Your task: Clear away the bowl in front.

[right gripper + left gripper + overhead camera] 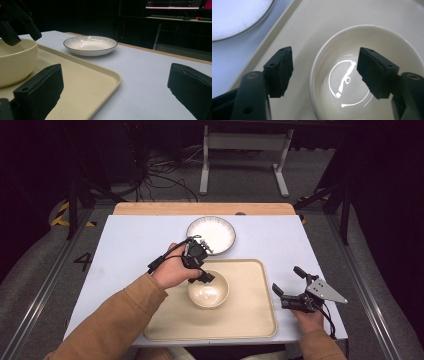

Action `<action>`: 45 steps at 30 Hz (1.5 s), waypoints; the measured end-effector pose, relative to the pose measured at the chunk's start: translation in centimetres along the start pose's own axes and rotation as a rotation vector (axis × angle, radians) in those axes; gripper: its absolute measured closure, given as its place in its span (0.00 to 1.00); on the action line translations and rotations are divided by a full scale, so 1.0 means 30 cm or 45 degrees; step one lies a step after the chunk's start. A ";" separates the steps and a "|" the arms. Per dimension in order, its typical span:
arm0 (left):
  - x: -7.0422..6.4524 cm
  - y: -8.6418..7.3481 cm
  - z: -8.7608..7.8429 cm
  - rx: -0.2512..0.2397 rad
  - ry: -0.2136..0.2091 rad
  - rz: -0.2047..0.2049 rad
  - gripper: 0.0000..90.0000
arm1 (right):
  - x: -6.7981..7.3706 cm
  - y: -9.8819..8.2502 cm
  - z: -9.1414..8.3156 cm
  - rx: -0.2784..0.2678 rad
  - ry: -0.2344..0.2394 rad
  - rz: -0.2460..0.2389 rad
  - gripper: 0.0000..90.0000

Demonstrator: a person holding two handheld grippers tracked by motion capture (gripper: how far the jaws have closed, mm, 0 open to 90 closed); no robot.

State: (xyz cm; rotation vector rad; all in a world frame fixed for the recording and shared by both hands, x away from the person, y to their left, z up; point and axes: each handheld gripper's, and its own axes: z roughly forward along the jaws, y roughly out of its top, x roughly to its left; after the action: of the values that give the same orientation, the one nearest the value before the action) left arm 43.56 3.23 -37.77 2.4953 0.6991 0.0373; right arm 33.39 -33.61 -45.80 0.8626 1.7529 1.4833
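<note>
As its jaws are standing apart astride the rim, the left tool (204, 276) is releasing the round cream ceramic bowl (208, 292) onto the beige plastic tray (250, 320), likely lifting clear next.

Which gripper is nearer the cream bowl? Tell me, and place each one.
Left. The left gripper hangs over the bowl rim, jaws open astride it. The right gripper sits open beyond the tray right edge, well apart.

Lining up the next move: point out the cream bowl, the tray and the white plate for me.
cream bowl (208, 292), high view, inside bottom.
tray (252, 320), high view, bare floor right of bowl.
white plate (90, 45), right gripper view, inner surface.
</note>
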 end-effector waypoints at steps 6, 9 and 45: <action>-0.007 -0.017 -0.037 -0.085 0.024 0.056 0.22 | 0.000 0.000 -0.001 -0.004 0.002 -0.003 0.01; -0.010 -0.031 -0.057 -0.117 0.030 0.066 0.21 | -0.001 -0.001 -0.001 -0.008 0.004 0.001 0.01; -0.012 -0.380 -0.284 -0.483 0.180 0.027 0.13 | -0.007 0.000 0.000 -0.003 0.013 0.025 0.01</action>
State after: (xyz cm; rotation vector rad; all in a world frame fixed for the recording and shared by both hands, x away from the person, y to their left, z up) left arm 36.42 15.48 -36.30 2.1494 0.6539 0.3261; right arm 33.52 -33.78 -45.78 0.8747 1.7544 1.5045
